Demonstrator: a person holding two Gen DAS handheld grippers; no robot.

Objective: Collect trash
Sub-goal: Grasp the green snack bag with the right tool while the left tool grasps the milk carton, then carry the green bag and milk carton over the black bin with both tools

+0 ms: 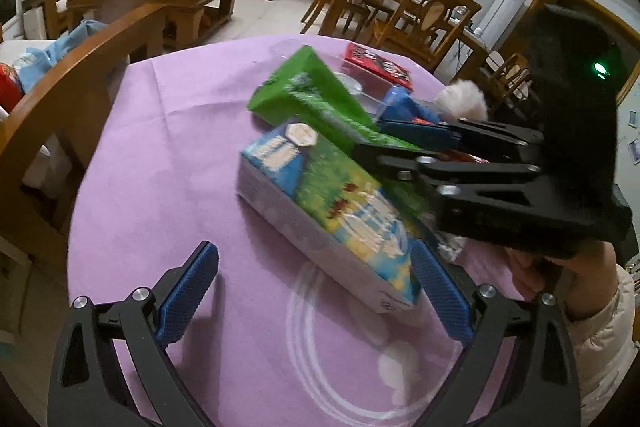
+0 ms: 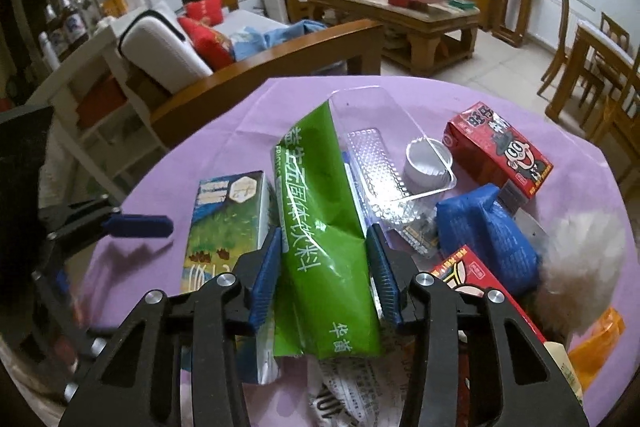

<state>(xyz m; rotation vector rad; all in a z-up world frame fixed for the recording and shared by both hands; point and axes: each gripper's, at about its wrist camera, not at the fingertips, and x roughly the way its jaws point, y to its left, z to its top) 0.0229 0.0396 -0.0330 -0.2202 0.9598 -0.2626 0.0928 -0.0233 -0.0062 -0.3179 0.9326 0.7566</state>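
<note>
On lilac cloth, creased glossy green carton, ribbed blue jaws pinching.

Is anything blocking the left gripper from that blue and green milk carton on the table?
Nothing visible does. The left gripper is open, with the milk carton's near end already between its fingers; only purple tablecloth lies around it.

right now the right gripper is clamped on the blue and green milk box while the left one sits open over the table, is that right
Not quite. The right gripper is clamped on the green carton, not the milk box, which lies just beside it; the right wrist view shows the pads pressing the green carton's sides. The left gripper does sit open over the table.
</note>
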